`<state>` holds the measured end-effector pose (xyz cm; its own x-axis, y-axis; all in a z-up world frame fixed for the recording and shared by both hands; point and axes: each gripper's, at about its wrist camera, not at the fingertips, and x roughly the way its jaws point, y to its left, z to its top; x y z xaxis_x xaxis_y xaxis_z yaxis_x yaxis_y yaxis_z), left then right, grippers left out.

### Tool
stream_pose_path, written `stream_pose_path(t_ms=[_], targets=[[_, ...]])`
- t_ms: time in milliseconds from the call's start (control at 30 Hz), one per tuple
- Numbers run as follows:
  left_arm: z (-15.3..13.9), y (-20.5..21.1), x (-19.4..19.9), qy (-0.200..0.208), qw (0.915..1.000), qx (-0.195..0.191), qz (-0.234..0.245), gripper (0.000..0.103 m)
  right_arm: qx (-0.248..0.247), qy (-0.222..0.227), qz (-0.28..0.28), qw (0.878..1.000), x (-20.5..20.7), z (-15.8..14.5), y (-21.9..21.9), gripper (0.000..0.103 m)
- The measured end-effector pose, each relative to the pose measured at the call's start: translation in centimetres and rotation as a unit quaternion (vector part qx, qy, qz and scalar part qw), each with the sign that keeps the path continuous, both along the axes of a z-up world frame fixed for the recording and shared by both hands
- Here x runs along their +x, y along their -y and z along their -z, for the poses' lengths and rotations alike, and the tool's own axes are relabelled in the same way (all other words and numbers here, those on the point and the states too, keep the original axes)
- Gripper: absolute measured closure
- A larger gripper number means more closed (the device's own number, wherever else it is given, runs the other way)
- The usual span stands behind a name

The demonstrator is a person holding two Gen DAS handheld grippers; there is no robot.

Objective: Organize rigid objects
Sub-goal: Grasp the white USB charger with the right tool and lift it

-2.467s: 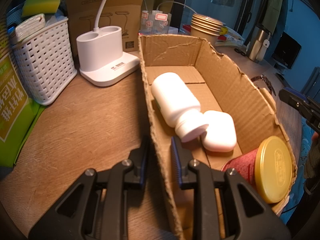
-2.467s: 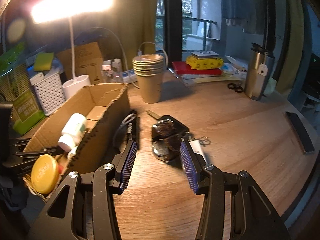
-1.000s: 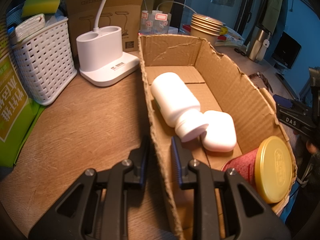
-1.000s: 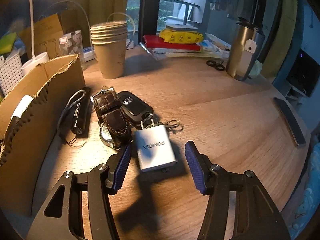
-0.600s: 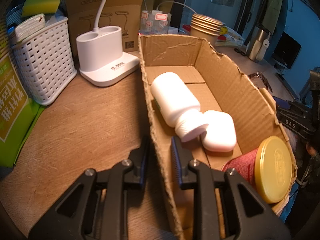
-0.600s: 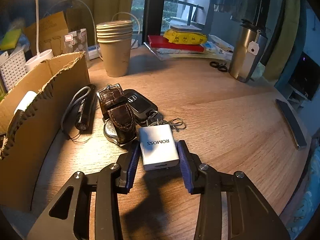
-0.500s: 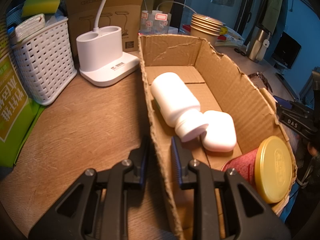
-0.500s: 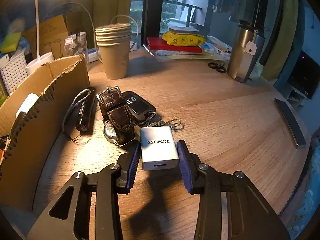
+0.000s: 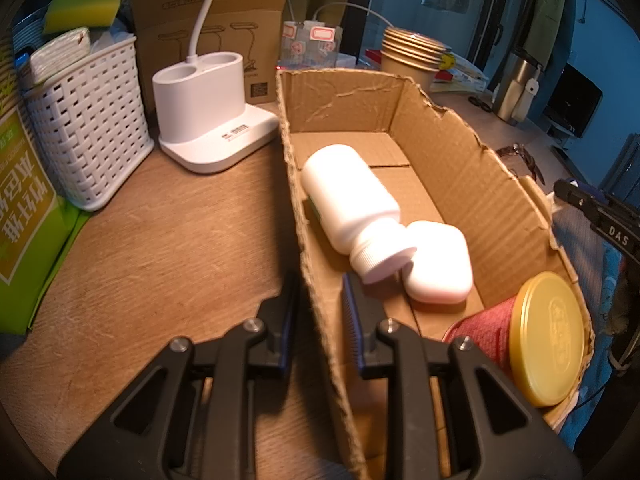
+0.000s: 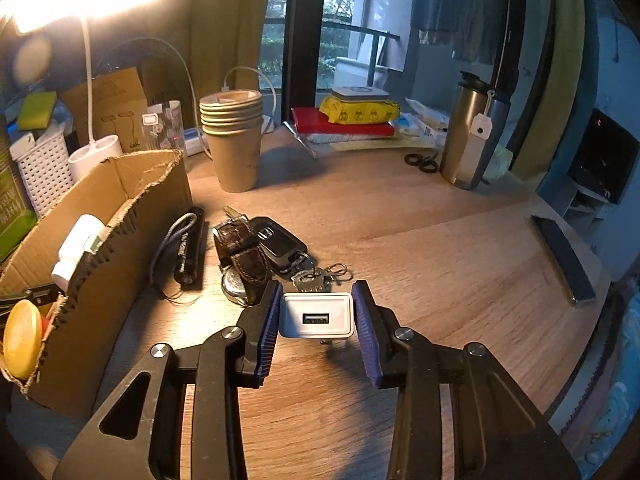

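My left gripper (image 9: 318, 304) is shut on the near side wall of the cardboard box (image 9: 312, 240), one finger inside and one outside. In the box lie a white bottle (image 9: 348, 196), a white case (image 9: 438, 268) and a red can with a gold lid (image 9: 548, 344). My right gripper (image 10: 317, 300) has its jaws closing on a white USB charger (image 10: 316, 318), pads pressing both sides, held just above the table. Beyond it lie a black flashlight (image 10: 188, 248), a brown-strap watch (image 10: 240, 256), a car key (image 10: 280, 244) and a key ring (image 10: 316, 276). The box (image 10: 120, 200) stands to the left.
A stack of paper cups (image 10: 234, 140), books (image 10: 344, 124), scissors (image 10: 420, 162) and a steel tumbler (image 10: 468, 136) stand at the back. A dark flat bar (image 10: 564, 256) lies near the right edge. A lamp base (image 9: 212, 112) and white basket (image 9: 88, 120) sit left of the box.
The right gripper closed onto the charger, then lifted it off the table and tipped it so its USB port faces the camera. The left gripper and the box have not moved.
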<state>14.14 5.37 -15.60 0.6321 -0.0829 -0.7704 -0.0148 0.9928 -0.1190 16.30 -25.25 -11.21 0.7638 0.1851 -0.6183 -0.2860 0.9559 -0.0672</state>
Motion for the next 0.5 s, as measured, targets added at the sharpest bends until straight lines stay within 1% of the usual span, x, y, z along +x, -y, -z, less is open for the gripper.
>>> stream_pose_path(t_ms=[233,500], targets=[[0.0,0.0,0.0,0.0,1.0,0.0,0.0,0.079,0.01,0.024,-0.015,1.0,-1.4,-1.8,-0.5,0.065],[0.0,0.0,0.0,0.0,1.0,0.0,0.0,0.079,0.022,0.039,-0.053,0.998,-2.8,-3.4,-2.3,0.065]])
